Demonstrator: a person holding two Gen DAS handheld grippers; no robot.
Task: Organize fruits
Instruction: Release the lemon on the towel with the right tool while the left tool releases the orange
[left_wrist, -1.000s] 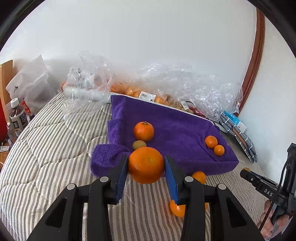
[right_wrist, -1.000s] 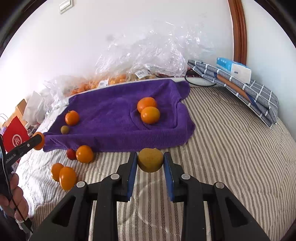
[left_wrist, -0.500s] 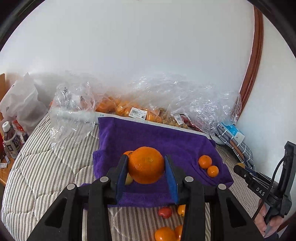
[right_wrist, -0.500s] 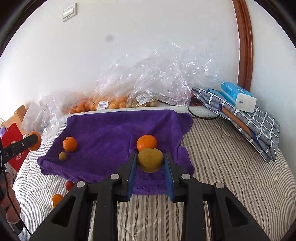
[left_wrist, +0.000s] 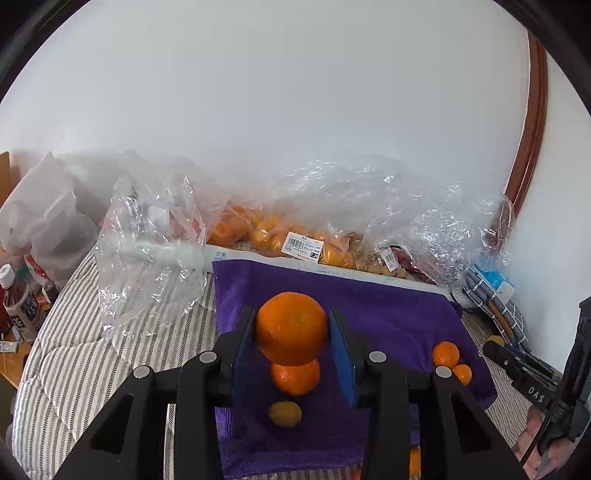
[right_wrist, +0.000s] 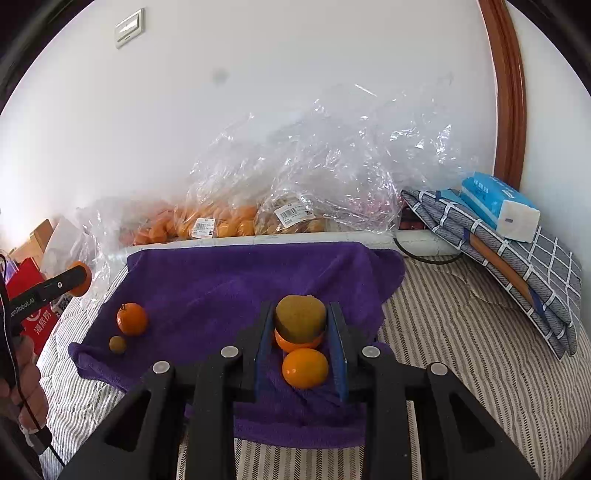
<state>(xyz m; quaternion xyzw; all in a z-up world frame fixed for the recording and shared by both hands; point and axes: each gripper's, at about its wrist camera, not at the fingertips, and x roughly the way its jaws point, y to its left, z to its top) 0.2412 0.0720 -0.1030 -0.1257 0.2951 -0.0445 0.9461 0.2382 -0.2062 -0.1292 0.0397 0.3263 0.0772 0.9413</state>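
Observation:
My left gripper (left_wrist: 291, 328) is shut on a large orange (left_wrist: 291, 326), held above the purple towel (left_wrist: 391, 317). Below it on the towel lie a smaller orange (left_wrist: 295, 376) and a small yellow-green fruit (left_wrist: 285, 413). Two small oranges (left_wrist: 446, 354) lie at the towel's right edge. My right gripper (right_wrist: 300, 325) is shut on a yellow-green fruit (right_wrist: 300, 323), held above two oranges (right_wrist: 305, 368) on the towel (right_wrist: 221, 280). An orange (right_wrist: 132, 318) and a small fruit (right_wrist: 117, 344) lie at the towel's left.
Clear plastic bags of oranges (left_wrist: 273, 236) line the wall behind the towel. Bottles (left_wrist: 18, 310) stand at the left. A folded checked cloth with a blue tissue pack (right_wrist: 498, 206) lies at the right. The bed has a striped cover (right_wrist: 461, 350).
Both grippers have moved forward and up over the purple towel with their fruits still held. The loose fruits on the striped cover have dropped out of view below.

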